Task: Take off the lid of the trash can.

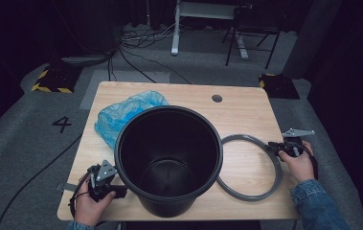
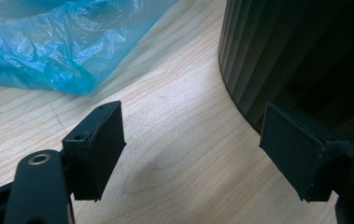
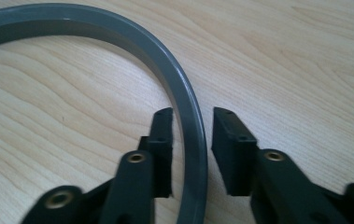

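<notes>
A large black plastic bin (image 1: 169, 203) stands upright in the middle of the wooden table (image 1: 246, 110), with a crumpled blue plastic bag (image 1: 121, 115) behind it to the left. A grey ring (image 1: 278, 178) lies flat on the table to the right of the bin. My left gripper (image 1: 118, 191) is low at the bin's left foot; in the left gripper view its jaws (image 2: 193, 135) stand wide open over bare wood, beside the ribbed bin wall (image 2: 296, 51) and the bag (image 2: 48, 42). My right gripper (image 1: 272, 147) straddles the ring (image 3: 118, 25): its jaws (image 3: 192, 121) sit either side of the band, slightly apart from it.
The table has a round cable hole (image 1: 216, 98) near its far edge. Beyond it are a grey carpeted floor with cables (image 1: 136, 57), a desk leg (image 1: 175, 33) and a chair (image 1: 253, 28). Bare wood lies around the ring.
</notes>
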{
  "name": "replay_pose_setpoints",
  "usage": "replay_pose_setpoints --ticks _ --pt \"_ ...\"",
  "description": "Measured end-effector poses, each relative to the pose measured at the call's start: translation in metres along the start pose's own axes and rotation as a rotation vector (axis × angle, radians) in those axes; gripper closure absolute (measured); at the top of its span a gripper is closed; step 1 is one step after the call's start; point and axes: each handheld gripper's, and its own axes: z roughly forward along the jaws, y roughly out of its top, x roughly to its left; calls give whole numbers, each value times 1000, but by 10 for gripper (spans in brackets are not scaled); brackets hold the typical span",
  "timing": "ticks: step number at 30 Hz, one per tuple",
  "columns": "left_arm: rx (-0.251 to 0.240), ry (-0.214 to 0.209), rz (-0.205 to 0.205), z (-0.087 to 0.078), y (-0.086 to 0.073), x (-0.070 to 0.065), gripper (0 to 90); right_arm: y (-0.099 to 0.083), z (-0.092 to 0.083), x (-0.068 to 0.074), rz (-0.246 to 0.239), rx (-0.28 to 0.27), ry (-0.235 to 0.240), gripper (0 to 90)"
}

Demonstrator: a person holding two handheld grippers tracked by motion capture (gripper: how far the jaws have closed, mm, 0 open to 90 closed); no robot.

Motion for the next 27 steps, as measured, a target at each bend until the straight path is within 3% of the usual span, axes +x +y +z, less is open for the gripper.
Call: replay_pose_setpoints --ticks 4,8,13,18,27 --pt "-17 -4 -10 -4 0 -2 220 2 -5 4 -10 -30 -8 534" --pt "-42 -28 9 -9 3 -6 229 3 -11 11 -32 -32 -5 503" --pt "-43 -12 16 -11 5 -10 276 3 -20 22 -56 -43 11 496" --pt "-53 -12 1 -7 9 -13 298 4 -28 30 -57 -62 18 481" --pt "-53 -24 12 11 27 -25 312 2 -34 46 -70 -66 42 473"
